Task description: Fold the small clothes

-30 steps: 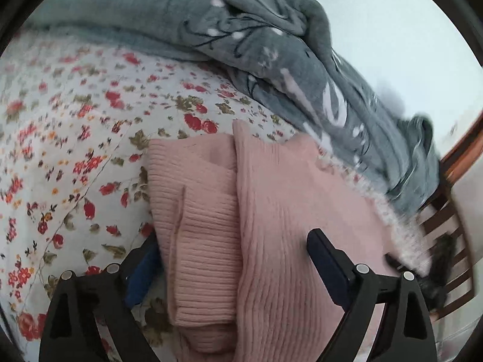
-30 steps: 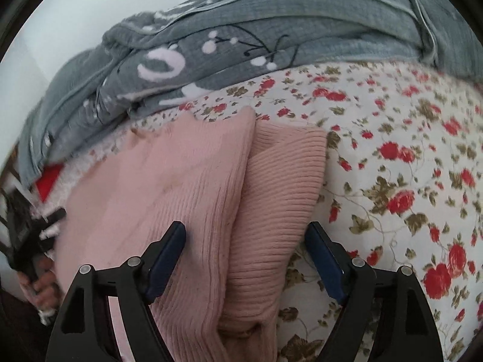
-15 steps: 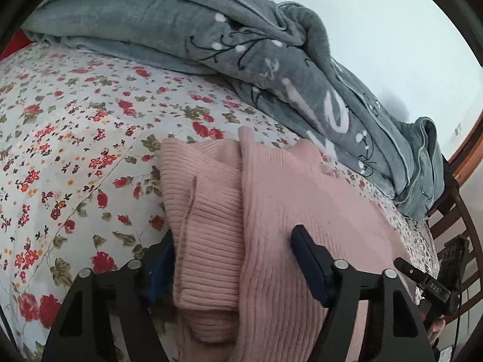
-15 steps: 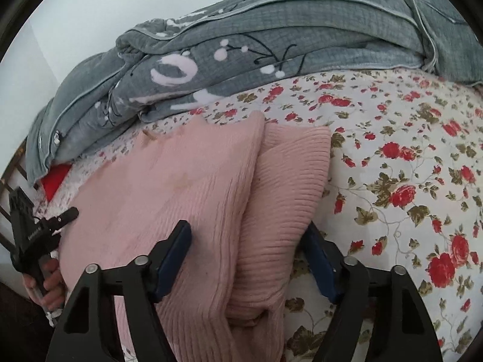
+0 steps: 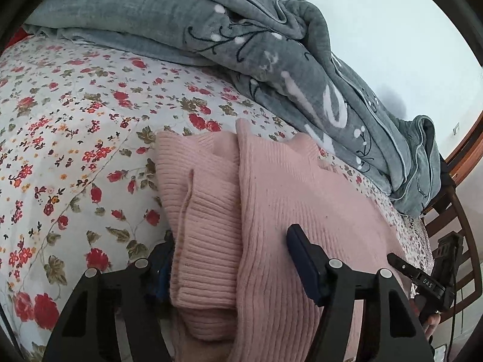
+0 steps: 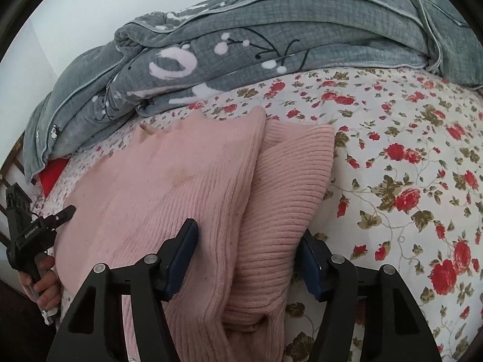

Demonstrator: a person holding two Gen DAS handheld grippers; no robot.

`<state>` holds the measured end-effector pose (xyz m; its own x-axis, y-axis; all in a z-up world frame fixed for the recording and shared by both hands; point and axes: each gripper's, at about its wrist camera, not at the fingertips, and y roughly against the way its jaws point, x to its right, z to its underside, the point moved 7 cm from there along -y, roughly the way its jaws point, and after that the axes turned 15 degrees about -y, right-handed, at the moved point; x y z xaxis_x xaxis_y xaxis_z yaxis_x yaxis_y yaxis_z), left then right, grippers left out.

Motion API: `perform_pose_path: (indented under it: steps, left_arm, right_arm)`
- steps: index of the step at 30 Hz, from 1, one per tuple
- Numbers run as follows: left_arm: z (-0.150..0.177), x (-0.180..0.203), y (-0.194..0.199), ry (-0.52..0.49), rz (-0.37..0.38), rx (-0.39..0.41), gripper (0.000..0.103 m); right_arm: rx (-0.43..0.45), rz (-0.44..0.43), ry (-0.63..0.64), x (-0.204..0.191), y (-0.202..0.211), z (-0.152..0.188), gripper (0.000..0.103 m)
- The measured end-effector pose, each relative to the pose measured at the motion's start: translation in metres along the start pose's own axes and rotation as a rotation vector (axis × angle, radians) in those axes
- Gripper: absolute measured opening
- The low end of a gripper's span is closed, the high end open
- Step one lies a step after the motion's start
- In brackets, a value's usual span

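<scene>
Gripping both near edges | we see sweater (image 5: 302,199) lower centre on the bedsheet (image 5: 75,126), long axis running up-frame | left gripper (image 5: 232,267) clamps its folded sleeve | right gripper (image 6: 250,259) closing on the other edge

A bed sheet (image 5: 75,126) printed with red roses and small olive leaves on white covers the bed. Along its far edge lies a rumpled grey blanket (image 5: 271,60) with pale piping, white dots and blotches and thin black stem lines, bunched in thick folds against a plain white wall (image 5: 392,30). A red patch of cloth (image 6: 49,178) shows under the blanket's end. Beside the bed stands dark wooden slatted furniture (image 5: 452,220), and a wooden frame (image 5: 468,147) curves above it.
</scene>
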<state>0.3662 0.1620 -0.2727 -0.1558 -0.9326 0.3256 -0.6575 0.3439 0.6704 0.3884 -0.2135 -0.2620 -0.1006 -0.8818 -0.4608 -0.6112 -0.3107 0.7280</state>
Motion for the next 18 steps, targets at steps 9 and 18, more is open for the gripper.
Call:
perform_pose_path:
  steps: [9, 18]
  left_arm:
    - [0.0015, -0.0035, 0.0037, 0.014, -0.031, 0.016, 0.045]
    - [0.0032, -0.0031, 0.0028, 0.031, -0.011, -0.001, 0.046]
  right_arm:
    - [0.021, -0.015, 0.013, -0.0004, 0.0056, 0.0002, 0.042]
    - [0.008, -0.013, -0.006, 0.0018, 0.0051, 0.0007, 0.041]
